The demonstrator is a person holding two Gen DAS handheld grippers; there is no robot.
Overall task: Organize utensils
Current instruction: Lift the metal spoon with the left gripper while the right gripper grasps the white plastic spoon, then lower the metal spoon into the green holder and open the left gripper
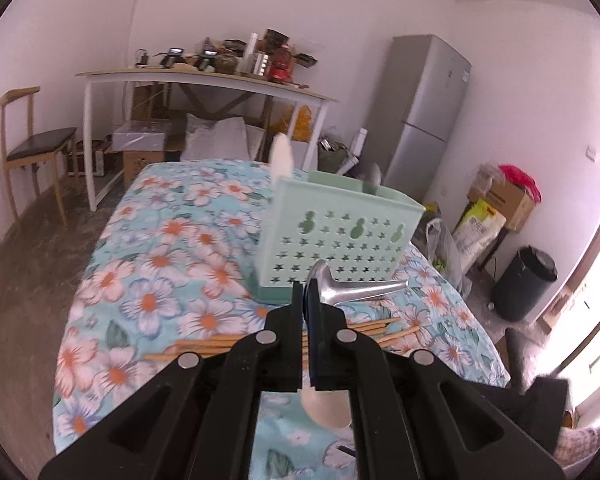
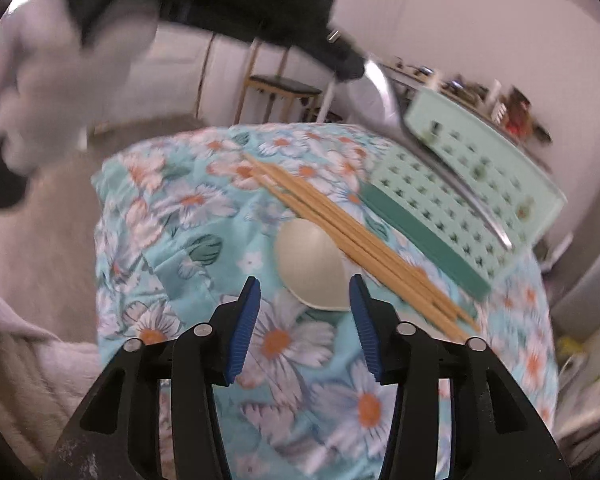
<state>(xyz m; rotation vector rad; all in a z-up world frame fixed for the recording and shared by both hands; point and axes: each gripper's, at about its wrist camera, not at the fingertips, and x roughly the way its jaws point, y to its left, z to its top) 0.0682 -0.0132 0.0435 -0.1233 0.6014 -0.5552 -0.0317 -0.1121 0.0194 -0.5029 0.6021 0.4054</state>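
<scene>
My left gripper (image 1: pixel 311 304) is shut on a metal spoon (image 1: pixel 352 290), whose handle points right in front of the pale green utensil holder (image 1: pixel 340 240). A white spoon handle (image 1: pixel 281 156) and a grey utensil (image 1: pixel 372 178) stand in the holder. In the right wrist view the left gripper holds the metal spoon (image 2: pixel 440 152) slanted across the holder (image 2: pixel 480 184). My right gripper (image 2: pixel 305 292) is open, just short of a white ceramic spoon (image 2: pixel 310 268) lying on the floral cloth. Several wooden chopsticks (image 2: pixel 356 236) lie beside it, between spoon and holder.
The floral cloth (image 1: pixel 160 248) covers a small table. Behind stand a white desk (image 1: pixel 204 80) with clutter, a chair (image 1: pixel 32 144), a fridge (image 1: pixel 424 112), boxes and a black bin (image 1: pixel 524 284). A person's sleeve (image 2: pixel 40 320) shows at the left.
</scene>
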